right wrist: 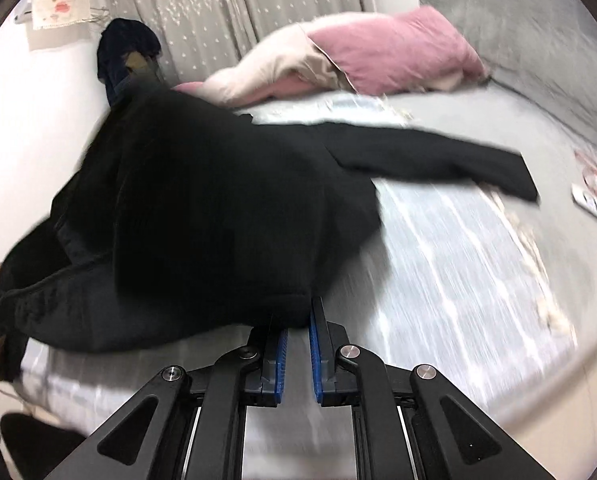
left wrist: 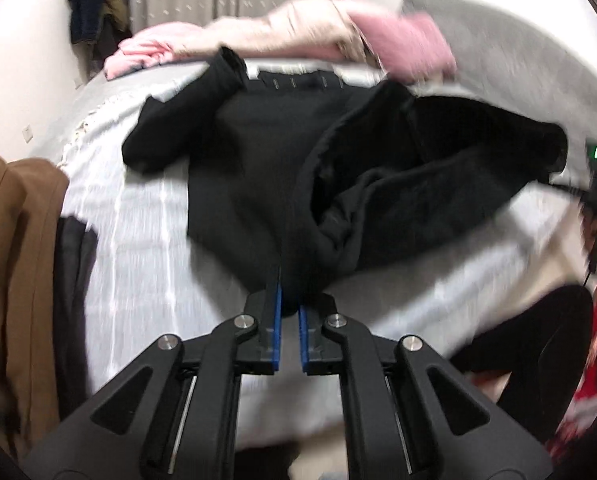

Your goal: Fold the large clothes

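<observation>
A large black garment lies spread on the grey bedspread, its near hem lifted. My left gripper is shut on that hem, and black cloth bunches between its blue pads. In the right wrist view the same black garment billows up to the left, with one sleeve stretched flat to the right. My right gripper is shut on the garment's near edge. In the left wrist view the raised right half folds over toward the middle. Both views are motion-blurred.
A pink pillow and a cream duvet lie at the head of the bed against a grey headboard. A brown coat hangs at the left. Dark clothes hang by the curtain. A person's dark leg is at lower right.
</observation>
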`<action>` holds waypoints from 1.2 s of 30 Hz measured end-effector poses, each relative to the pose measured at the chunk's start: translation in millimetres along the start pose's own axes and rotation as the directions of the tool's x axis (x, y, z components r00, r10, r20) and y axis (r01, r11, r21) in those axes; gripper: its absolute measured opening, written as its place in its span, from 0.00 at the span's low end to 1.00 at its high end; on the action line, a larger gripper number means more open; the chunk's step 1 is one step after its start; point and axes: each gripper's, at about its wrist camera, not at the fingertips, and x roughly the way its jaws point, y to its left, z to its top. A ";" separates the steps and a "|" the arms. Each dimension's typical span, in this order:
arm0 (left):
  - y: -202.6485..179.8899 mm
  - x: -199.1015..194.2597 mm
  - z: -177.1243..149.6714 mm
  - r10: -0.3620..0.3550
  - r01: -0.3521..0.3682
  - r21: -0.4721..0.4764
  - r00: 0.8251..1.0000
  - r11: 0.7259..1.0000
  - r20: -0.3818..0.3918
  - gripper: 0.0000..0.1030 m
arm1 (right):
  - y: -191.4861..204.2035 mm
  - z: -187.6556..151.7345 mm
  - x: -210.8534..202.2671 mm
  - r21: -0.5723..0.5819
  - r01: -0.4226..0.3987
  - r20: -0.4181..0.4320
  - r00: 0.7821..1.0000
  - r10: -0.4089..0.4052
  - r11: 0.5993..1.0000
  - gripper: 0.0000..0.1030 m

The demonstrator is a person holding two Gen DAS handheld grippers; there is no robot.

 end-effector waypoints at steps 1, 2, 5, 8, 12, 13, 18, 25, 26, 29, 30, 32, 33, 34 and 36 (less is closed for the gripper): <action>-3.6 -0.8 -7.6 0.014 -0.013 0.026 1.000 1.000 -0.022 0.08 | -7.7 -9.4 -8.0 0.007 0.014 -0.006 1.000 -0.014 1.000 0.09; -6.9 -1.0 -15.6 0.027 -0.024 0.056 0.998 0.998 -0.054 0.08 | -16.2 -17.5 -17.5 0.013 0.033 -0.004 0.999 -0.033 0.999 0.09; -5.5 -11.5 -31.5 0.025 -0.019 0.073 0.996 0.997 -0.088 0.08 | -43.5 -34.1 -48.9 0.061 0.079 0.010 0.997 -0.080 0.995 0.10; 3.7 -40.5 -34.4 -0.043 0.043 0.010 0.999 0.999 -0.025 0.17 | -62.8 -39.9 -77.9 0.122 0.060 0.027 0.998 -0.064 0.991 0.23; 4.9 -82.5 -20.3 -0.121 0.128 -0.033 0.981 0.991 0.152 0.52 | -59.8 -34.2 -94.0 0.134 0.036 0.068 0.997 -0.045 0.990 0.55; 0.6 -84.8 -14.2 -0.109 0.115 -0.023 0.978 0.993 0.176 0.54 | -53.5 -33.5 -96.2 0.123 0.024 0.078 0.996 -0.034 0.992 0.57; -38.9 -39.8 20.6 -0.045 0.036 0.063 0.988 0.997 0.146 0.64 | 0.9 -15.4 -63.1 0.030 -0.057 0.049 0.997 0.056 0.998 0.60; -87.3 85.3 66.9 -0.029 0.029 0.115 1.000 0.993 -0.001 0.66 | 79.3 22.7 46.2 -0.048 -0.122 -0.073 0.990 0.119 0.991 0.60; -90.0 103.1 69.6 -0.030 0.032 0.111 0.999 0.993 -0.026 0.66 | 88.4 29.5 68.7 -0.059 -0.130 -0.090 0.988 0.125 0.990 0.60; -92.6 146.8 62.0 0.003 0.007 0.114 0.996 0.994 -0.086 0.66 | 98.6 35.0 126.0 -0.059 -0.137 -0.113 0.985 0.130 0.989 0.60; -90.2 158.6 54.4 0.019 -0.007 0.107 0.993 0.994 -0.114 0.66 | 97.1 30.9 139.3 -0.057 -0.130 -0.128 0.984 0.122 0.990 0.60; -84.2 157.1 33.4 -0.007 0.011 0.070 0.998 0.997 -0.063 0.69 | 91.1 15.3 168.4 -0.052 -0.093 -0.185 0.979 0.082 0.994 0.61; -84.0 153.9 29.5 -0.007 0.012 0.063 0.997 0.998 -0.078 0.70 | 93.6 8.8 169.7 -0.093 -0.084 -0.167 0.984 0.067 0.992 0.61; -85.7 150.5 26.8 -0.003 0.011 0.067 0.993 0.998 -0.115 0.71 | 98.4 7.9 166.7 -0.134 -0.062 -0.164 0.986 0.039 0.989 0.62; -91.2 140.8 23.3 -0.017 0.037 0.097 0.980 0.995 -0.196 0.75 | 107.8 3.9 161.8 -0.203 -0.018 -0.207 0.978 -0.024 0.979 0.71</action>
